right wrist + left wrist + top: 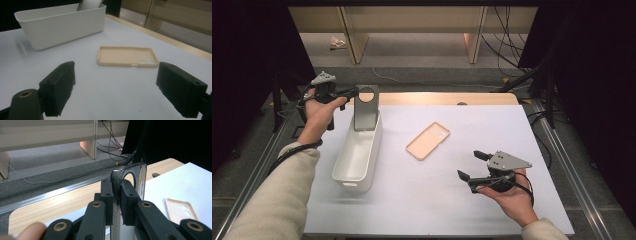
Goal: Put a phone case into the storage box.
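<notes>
A: The right gripper (472, 167) hovers with jaws wide apart near the table's (412, 210) near right corner, the beige case (428, 140) mid-table beyond it; a careless sweep could shove it.

B: The left gripper (353, 92) pinches the grey case (366, 114) upright at the bin's (346, 170) far end; it seems partly inside, and could tip the bin.

Left gripper (353, 92) raised at far left, jaws clamped tight, forearm stretched forward — right gripper (472, 165) low near the front right, jaws wide apart, hand palm-up under it.
</notes>
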A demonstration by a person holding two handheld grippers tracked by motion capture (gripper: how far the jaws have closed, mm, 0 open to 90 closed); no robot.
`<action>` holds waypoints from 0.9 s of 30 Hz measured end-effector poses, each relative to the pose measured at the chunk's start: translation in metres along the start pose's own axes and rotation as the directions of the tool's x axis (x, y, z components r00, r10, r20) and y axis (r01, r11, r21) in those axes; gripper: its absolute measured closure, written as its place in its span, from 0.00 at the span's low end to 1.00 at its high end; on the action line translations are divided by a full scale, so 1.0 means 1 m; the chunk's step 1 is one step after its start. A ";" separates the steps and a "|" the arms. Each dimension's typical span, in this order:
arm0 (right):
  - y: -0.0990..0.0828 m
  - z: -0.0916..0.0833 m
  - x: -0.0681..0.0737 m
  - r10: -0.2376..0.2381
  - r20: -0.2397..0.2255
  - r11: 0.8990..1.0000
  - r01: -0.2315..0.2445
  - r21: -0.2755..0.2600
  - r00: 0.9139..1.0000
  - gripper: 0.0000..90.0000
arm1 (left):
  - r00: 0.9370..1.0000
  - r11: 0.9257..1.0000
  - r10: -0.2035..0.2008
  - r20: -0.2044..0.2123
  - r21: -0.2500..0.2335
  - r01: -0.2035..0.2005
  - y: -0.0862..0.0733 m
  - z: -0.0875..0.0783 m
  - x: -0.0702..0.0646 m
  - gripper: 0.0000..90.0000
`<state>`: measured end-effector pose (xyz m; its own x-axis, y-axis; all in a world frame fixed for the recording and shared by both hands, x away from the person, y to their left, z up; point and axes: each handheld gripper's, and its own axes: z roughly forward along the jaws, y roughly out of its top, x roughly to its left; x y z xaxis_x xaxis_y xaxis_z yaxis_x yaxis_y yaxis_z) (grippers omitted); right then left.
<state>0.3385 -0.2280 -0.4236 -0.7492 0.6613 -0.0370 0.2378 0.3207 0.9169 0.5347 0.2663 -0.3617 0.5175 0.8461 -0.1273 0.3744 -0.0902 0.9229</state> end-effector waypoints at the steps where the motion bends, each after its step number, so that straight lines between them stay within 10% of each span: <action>1: 0.000 0.000 0.000 0.000 0.000 1.000 0.000 0.000 1.000 0.18 | 1.000 1.000 -0.001 -0.001 0.001 0.001 0.000 0.000 0.000 0.91; 27: -0.001 0.000 -0.001 0.003 -0.001 1.000 -0.003 -0.002 1.000 0.18 | 1.000 1.000 -0.011 -0.011 0.023 0.011 -0.008 0.009 0.002 0.91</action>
<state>0.3390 -0.2285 -0.4241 -0.7489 0.6617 -0.0342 0.2388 0.3178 0.9176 0.5399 0.2635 -0.3724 0.5049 0.8529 -0.1330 0.3975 -0.0929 0.9129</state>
